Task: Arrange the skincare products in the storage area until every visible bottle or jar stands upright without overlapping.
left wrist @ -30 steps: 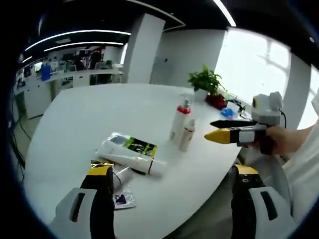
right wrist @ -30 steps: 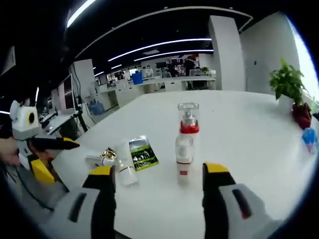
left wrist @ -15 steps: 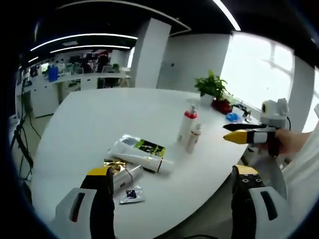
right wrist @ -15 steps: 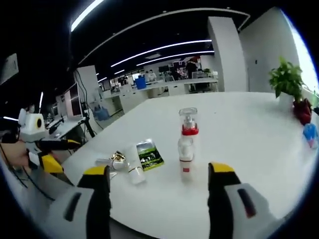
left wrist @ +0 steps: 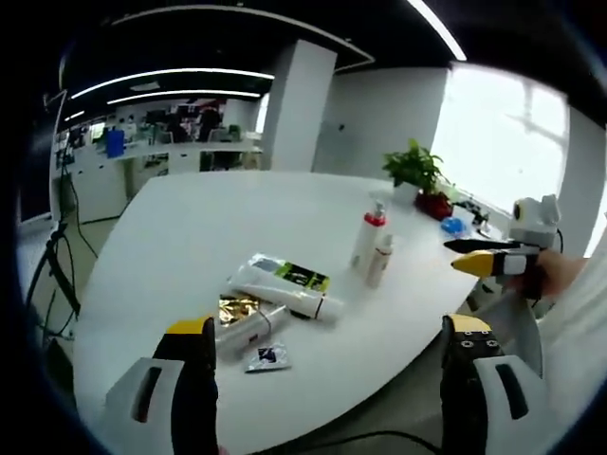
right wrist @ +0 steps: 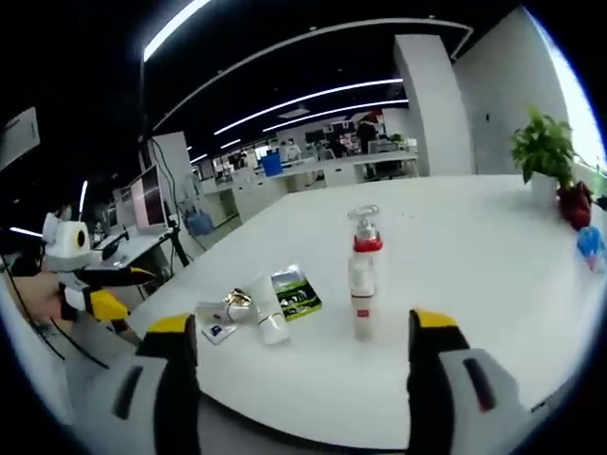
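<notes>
On the white table [left wrist: 171, 246] two bottles stand upright close together: a taller one with a red collar [left wrist: 368, 237] [right wrist: 361, 248] and a shorter white one [left wrist: 380, 261] [right wrist: 362, 305]. A white tube with a green-and-black label [left wrist: 285, 287] [right wrist: 270, 318] lies flat. Beside it lies a white bottle [left wrist: 248, 329] with gold foil [left wrist: 237, 307] [right wrist: 237, 303], and a small sachet [left wrist: 267, 356] [right wrist: 216, 332]. My left gripper [left wrist: 327, 379] hangs open, short of the table's near edge. My right gripper [right wrist: 302, 370] is open too, back from the bottles and holding nothing.
A potted plant [left wrist: 417, 171] [right wrist: 543, 147] and a blue item [left wrist: 453, 225] [right wrist: 590, 251] sit at the table's far side. The right gripper [left wrist: 486, 260] enters the left gripper view from the right; the left gripper [right wrist: 95, 289] shows at left. Office desks lie beyond.
Both views have drawn back from the table, so the products look smaller and farther away. The products themselves have not moved, and both grippers stay open.
</notes>
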Demonstrator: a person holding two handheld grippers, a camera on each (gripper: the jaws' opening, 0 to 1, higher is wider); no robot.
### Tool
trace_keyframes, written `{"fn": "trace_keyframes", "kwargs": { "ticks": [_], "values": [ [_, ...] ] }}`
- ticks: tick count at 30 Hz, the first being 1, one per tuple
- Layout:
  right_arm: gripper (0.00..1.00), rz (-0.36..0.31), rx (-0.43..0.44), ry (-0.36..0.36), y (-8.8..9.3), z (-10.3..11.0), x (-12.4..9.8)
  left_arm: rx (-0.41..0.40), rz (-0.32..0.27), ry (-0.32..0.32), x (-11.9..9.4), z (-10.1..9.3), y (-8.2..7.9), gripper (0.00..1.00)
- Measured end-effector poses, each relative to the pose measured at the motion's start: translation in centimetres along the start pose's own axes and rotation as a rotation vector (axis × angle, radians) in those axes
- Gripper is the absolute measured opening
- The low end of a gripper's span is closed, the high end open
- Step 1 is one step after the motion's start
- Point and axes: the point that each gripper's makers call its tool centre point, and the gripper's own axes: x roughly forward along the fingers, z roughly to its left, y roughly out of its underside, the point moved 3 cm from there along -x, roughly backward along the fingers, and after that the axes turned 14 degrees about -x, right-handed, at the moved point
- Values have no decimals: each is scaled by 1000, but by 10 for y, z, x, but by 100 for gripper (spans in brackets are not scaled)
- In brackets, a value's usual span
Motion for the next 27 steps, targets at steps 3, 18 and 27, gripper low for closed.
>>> {"fn": "trace_keyframes", "kwargs": {
  "ticks": [3,18,27],
  "values": [
    [94,-5,-1,3,-1,-1,0,-8,-4,-8,-4,5,1,97],
    [98,14,-14,-9,4,1,4,-18,-49,-12,-7,9,-1,97],
    [98,46,-70,-28,-1,10,14,-2,-38,-8,-6,9,1,97]
  ]
}}
